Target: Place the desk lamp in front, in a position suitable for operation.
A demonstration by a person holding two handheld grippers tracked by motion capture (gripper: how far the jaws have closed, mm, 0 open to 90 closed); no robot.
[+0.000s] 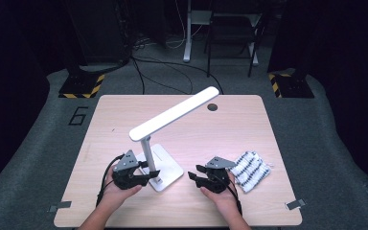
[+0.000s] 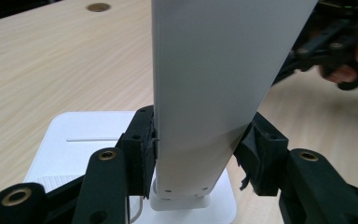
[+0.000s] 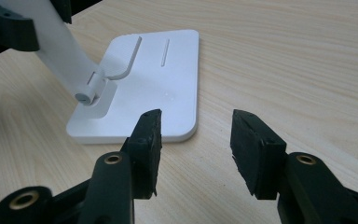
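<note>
A white desk lamp [image 1: 172,115] stands on the wooden table [image 1: 230,129], its flat base [image 1: 167,167] near the front and its long head slanting up to the right. My left gripper [image 1: 149,173] is shut on the lamp's upright post [image 2: 200,93], with both black pads [image 2: 144,149] pressed against its sides just above the hinge. My right gripper [image 1: 195,172] stands open to the right of the base, a little above the table. In the right gripper view its jaws [image 3: 196,135] hold nothing and point at the near corner of the base [image 3: 168,79].
A black-and-white striped cloth [image 1: 251,170] lies on the table right of my right hand. A round cable hole [image 1: 212,107] sits near the table's far edge. Beyond the table are cables and stand feet with yellow-black tape [image 1: 81,86] on the grey floor.
</note>
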